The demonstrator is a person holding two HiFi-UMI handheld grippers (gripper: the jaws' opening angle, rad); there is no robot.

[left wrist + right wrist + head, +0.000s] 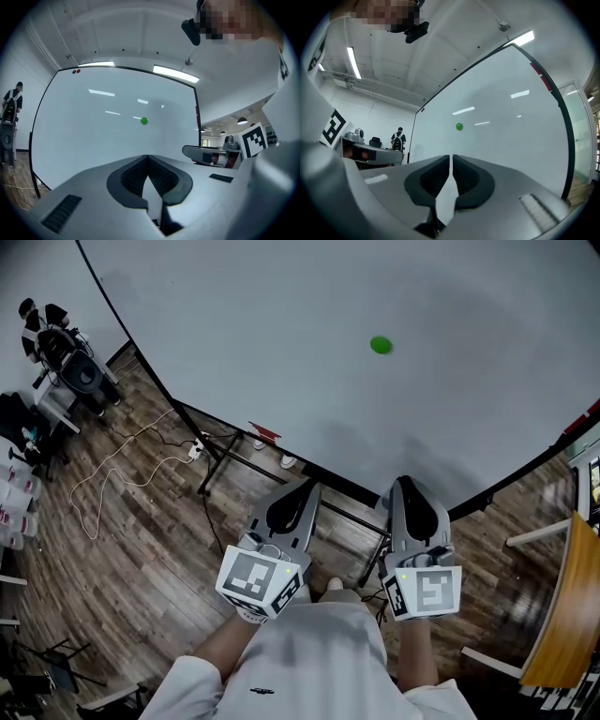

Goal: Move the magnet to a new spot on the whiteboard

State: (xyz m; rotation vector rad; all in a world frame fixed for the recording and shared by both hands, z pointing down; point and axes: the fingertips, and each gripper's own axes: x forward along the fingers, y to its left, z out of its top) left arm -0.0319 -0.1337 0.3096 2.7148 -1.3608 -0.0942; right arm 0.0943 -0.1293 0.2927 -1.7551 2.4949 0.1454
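Observation:
A small round green magnet (380, 345) sticks to the large whiteboard (281, 324), right of its middle and well beyond both grippers. My left gripper (310, 487) and right gripper (404, 482) are held side by side in front of the board's lower edge, pointing at it, apart from the surface. In the left gripper view the magnet (144, 121) shows above the left gripper (147, 157), whose jaws meet with nothing between them. In the right gripper view the magnet (459, 126) sits above the right gripper (451, 157), whose jaws stand together, empty.
The whiteboard rests on a black wheeled stand (214, 468) over a wooden floor with a loose white cable (122, 474). A red item (264, 430) lies at the board's lower rim. A wooden tabletop (562, 615) is at the right. A person (10, 105) stands far left.

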